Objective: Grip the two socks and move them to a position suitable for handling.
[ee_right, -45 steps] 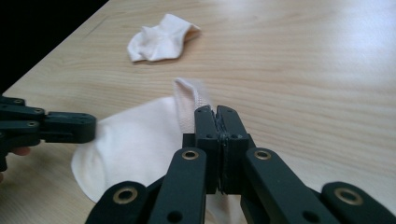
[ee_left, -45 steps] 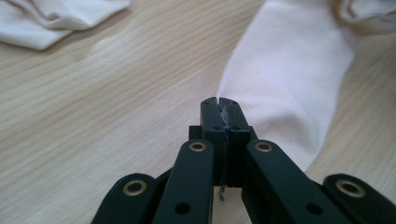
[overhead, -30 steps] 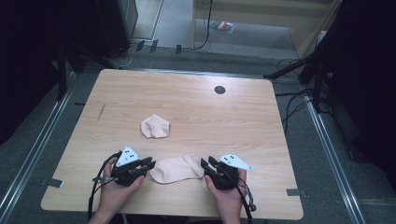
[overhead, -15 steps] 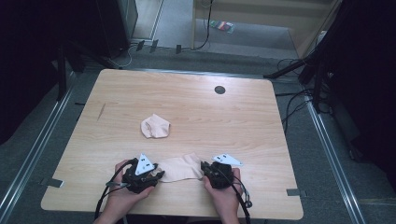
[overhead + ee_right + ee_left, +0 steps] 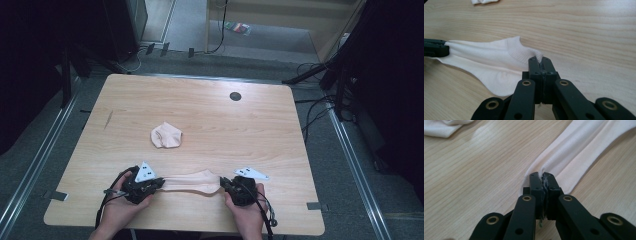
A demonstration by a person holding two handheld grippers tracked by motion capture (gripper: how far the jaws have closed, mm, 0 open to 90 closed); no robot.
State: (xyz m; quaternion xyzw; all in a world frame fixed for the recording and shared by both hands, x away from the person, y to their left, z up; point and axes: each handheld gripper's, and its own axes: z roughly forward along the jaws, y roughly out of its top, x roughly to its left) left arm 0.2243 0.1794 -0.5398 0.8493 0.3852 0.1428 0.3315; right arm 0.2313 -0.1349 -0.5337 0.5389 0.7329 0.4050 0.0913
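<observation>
Pale sock (image 5: 192,182) lies stretched between the two grippers near the person's edge of the table (image 5: 280,130). Left gripper (image 5: 543,178): jaws have just been closing and now stand clenched on one end of the sock, a thin pinch of fabric caught between the tips; the rest of the sock fans out ahead of the jaws and to their right, pulled into long folds. Right gripper (image 5: 539,61): jaws likewise just closed, clamped on a small tuft at the ribbed opening end; the sock body spreads to the left of these jaws, toward the far black tips of the left gripper. Second sock (image 5: 166,135), bunched, sits well apart, beyond both jaw pairs.

Judgement on risks:
- Both bites look shallow, at the very tips. Any further pull apart could drag the fabric out of one pair of jaws, most likely the right, where only a small peak is held.
- The left grip may have taken one layer only; on lifting, the sock could open or twist instead of staying flat.
- Uneven lift between the hands would let the slack middle drag on the wood and fold under.
</observation>
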